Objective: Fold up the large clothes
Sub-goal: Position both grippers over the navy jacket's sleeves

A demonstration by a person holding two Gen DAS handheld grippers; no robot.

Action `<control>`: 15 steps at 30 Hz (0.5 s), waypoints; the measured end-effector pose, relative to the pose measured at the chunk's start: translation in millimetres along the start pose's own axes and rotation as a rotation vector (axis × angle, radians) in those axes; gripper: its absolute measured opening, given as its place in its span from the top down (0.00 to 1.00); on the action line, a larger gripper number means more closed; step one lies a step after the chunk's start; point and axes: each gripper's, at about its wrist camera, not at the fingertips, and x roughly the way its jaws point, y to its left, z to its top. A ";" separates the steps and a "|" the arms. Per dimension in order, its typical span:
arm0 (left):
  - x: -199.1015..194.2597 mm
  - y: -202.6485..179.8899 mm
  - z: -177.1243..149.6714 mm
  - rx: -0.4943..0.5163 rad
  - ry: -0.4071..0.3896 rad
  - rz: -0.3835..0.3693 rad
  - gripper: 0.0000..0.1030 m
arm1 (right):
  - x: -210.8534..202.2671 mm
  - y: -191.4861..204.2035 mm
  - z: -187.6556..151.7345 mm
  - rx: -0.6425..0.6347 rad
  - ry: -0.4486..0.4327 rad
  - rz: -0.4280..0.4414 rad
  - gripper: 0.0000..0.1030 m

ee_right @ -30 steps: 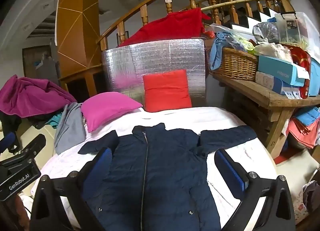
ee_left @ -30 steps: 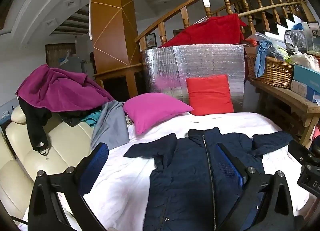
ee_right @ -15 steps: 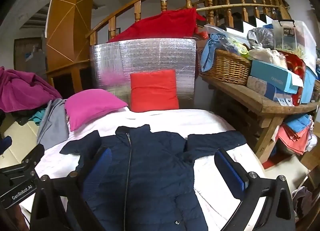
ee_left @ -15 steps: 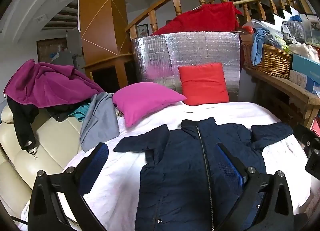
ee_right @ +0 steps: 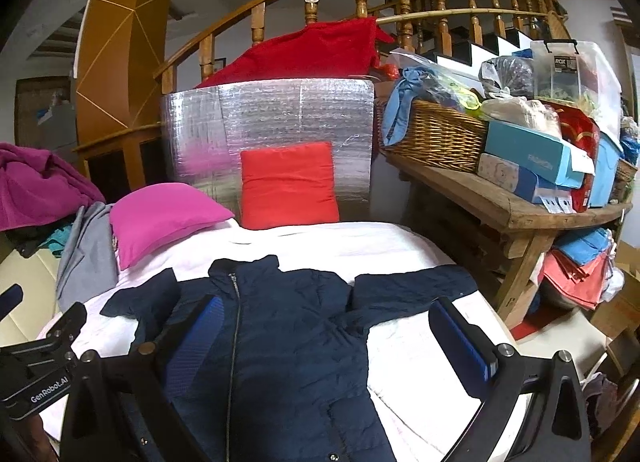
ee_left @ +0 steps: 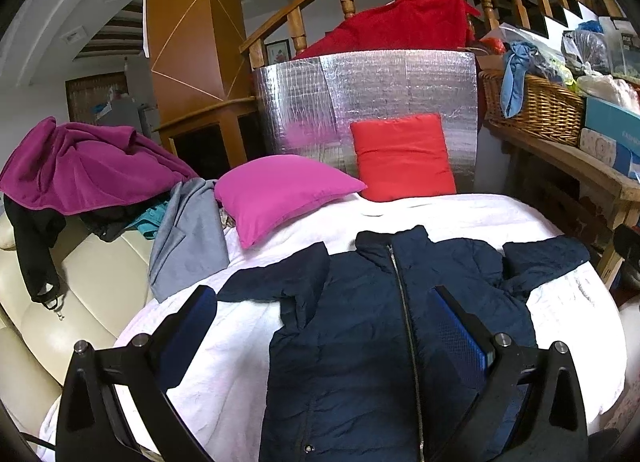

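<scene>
Navy zipped jacket (ee_left: 372, 326) spread flat, front up, on white bed (ee_left: 440, 214), sleeves reaching towards both side edges, bare sheet beyond collar. Left hand-held gripper (ee_left: 324, 326) and right hand-held gripper (ee_right: 324, 330) above it, jaws wide apart, empty.

Jacket (ee_left: 360, 342) hem runs off the bottom edge in both views. Left finger (ee_right: 192, 346) covers part of its front in the right view. Grey garment (ee_left: 188, 238) hides the pink pillow's (ee_left: 280, 194) left corner. Basket (ee_right: 436, 130) contents too jumbled to identify.
</scene>
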 end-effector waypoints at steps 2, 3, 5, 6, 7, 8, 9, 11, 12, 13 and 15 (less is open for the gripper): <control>10.6 -0.4 0.2 -0.002 0.013 -0.006 0.00 | 5.4 -2.2 0.3 0.001 0.005 -0.004 0.00; 16.4 -1.2 -0.6 -0.006 0.022 -0.008 0.00 | 9.4 -3.8 0.5 0.003 0.009 -0.005 0.00; 32.1 -2.6 -4.1 -0.017 0.046 -0.019 0.00 | 18.2 -6.5 0.5 0.004 0.018 -0.014 0.00; 43.1 -3.3 -7.2 -0.023 0.064 -0.022 0.00 | 24.2 -8.5 0.3 0.006 0.025 -0.017 0.00; 56.7 -4.0 -11.4 -0.031 0.088 -0.027 0.00 | 32.1 -9.8 -0.4 0.011 0.034 -0.017 0.00; 72.8 -4.7 -17.1 -0.039 0.118 -0.034 0.00 | 40.7 -13.4 -1.8 0.017 0.045 -0.012 0.00; 91.2 -5.4 -24.3 -0.045 0.155 -0.037 0.00 | 51.0 -18.4 -3.0 0.023 0.059 0.002 0.00; 126.6 -4.8 -40.4 -0.059 0.229 -0.039 0.00 | 75.9 -35.6 -6.9 0.053 0.094 0.033 0.00; 154.7 -3.0 -53.4 -0.071 0.291 -0.033 0.00 | 90.1 -47.3 -11.0 0.073 0.117 0.053 0.00; 175.6 -3.0 -64.8 -0.076 0.337 -0.018 0.00 | 107.2 -61.8 -14.4 0.098 0.147 0.077 0.00; 212.7 -3.2 -82.2 -0.082 0.407 0.020 0.00 | 143.2 -97.6 -22.5 0.161 0.200 0.110 0.00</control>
